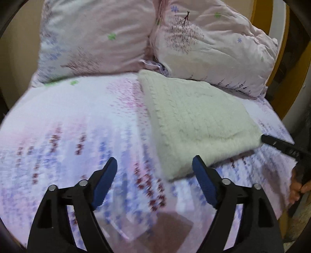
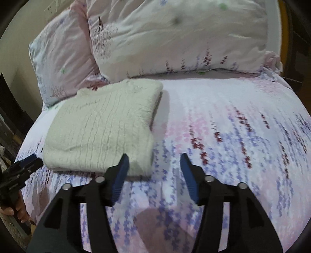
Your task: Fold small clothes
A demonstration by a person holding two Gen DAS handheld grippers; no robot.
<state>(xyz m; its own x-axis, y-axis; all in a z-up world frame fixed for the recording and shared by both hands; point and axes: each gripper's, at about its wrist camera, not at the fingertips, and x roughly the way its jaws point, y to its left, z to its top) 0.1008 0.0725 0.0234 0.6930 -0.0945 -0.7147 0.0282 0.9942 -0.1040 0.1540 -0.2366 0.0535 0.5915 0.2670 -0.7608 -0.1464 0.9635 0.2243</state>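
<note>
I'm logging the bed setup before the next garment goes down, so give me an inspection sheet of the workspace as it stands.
Surface: bed sheet with a pink and purple floral print, lying flat; parts are blurred.
Job's things: one cream knit sweater, folded into a thick rectangle, lying on the sheet in front of the pillows.
Clutter: nothing seen.
Grippers: left gripper open, nothing between its blue pads, beside the sweater's near corner; right gripper open and empty, its left pad in front of the sweater's near edge.
Cables: nothing seen.
Surroundings: two floral pillows at the head of the bed; yellow bed frame behind them.
</note>
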